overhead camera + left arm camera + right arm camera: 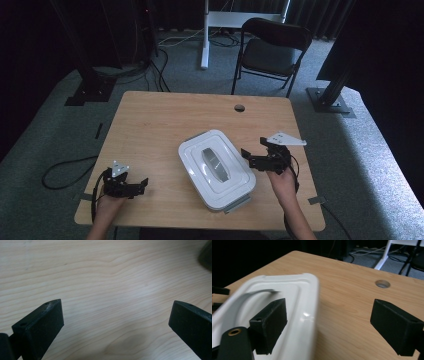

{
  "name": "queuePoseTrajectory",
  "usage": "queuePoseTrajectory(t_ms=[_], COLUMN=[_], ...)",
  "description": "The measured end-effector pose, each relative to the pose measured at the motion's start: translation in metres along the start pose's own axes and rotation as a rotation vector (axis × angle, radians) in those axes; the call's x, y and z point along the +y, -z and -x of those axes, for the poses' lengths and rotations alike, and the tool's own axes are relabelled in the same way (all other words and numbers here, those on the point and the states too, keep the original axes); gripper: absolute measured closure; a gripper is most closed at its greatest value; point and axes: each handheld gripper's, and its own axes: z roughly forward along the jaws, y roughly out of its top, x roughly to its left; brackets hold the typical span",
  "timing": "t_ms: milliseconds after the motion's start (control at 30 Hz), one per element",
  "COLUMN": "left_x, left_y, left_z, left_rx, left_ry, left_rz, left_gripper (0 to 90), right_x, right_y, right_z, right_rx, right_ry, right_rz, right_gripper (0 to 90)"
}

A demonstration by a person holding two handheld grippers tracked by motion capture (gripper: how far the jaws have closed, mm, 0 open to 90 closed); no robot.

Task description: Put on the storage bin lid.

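Black jaws of the right gripper (327,325) sit closest in the right gripper view, spread wide with nothing pinched; one finger (268,323) hangs over the rim of the white rounded-rectangle plastic container (297,302), the other finger stands over bare tabletop well to the right of it, so the container edge lies between them but neither pad presses on it. In the high view the right gripper (260,152) is at the container's right side, just beside its rim, apart from it, with a hand (282,182) behind. White container (216,169) with a grey arched handle (215,164) across its lid lies near the middle of the light wooden table (165,115), slightly right of centre and toward the near edge, angled diagonally. Left gripper (142,186) sits at the near left corner of the table, well apart from the container, pointing right. In the left gripper view its jaws (116,322) are spread wide over bare wood grain, nothing between them. Round cable hole (239,107) sits at the far edge of the table. Black folding chair (272,50) stands on the grey carpet beyond the table.
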Motion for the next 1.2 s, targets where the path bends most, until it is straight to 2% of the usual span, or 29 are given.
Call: queuePoseTrajectory(t_ms=[33,67,167,200,400,567,700,767,933,1000,1200], left_x=[0.002,0.004,0.010,0.013,0.021,0.027,0.030,0.031,0.035,0.037,0.042], left_y=[-0.001,-0.002,-0.004,-0.006,-0.013,-0.020,-0.025,-0.028,-0.035,-0.039,-0.046], left_z=[0.003,0.007,0.017,0.023,0.039,0.052,0.063,0.068,0.080,0.085,0.092], left_rx=[0.002,-0.003,-0.022,-0.035,-0.051,-0.076,-0.094,-0.101,-0.118,-0.128,-0.130], left_ry=[-0.010,-0.017,-0.024,-0.032,-0.067,-0.088,-0.102,-0.110,-0.119,-0.137,-0.157], left_rz=[-0.001,0.003,0.014,0.021,0.016,0.018,0.029,0.028,0.024,0.021,0.017], left_gripper=[0.2,0.2,0.2,0.2,0.2,0.2,0.2,0.2,0.2,0.2,0.2], right_x=[-0.002,-0.007,-0.013,-0.020,-0.041,-0.057,-0.062,-0.070,-0.076,-0.079,-0.086], right_y=[-0.001,-0.006,-0.010,-0.016,-0.032,-0.044,-0.050,-0.057,-0.063,-0.066,-0.069], right_z=[0.005,0.017,0.028,0.037,0.052,0.053,0.051,0.049,0.045,0.043,0.036], right_rx=[-0.016,-0.058,-0.065,-0.087,-0.111,-0.110,-0.114,-0.101,-0.093,-0.083,-0.041], right_ry=[-0.003,-0.011,-0.030,-0.047,-0.075,-0.094,-0.078,-0.068,-0.067,-0.063,-0.070], right_rz=[0.001,-0.006,-0.015,-0.027,-0.080,-0.087,-0.102,-0.115,-0.130,-0.145,-0.157], right_gripper=[12.6,12.6,12.6,12.7,12.7,12.7,12.7,12.7,12.7,12.7,12.7])
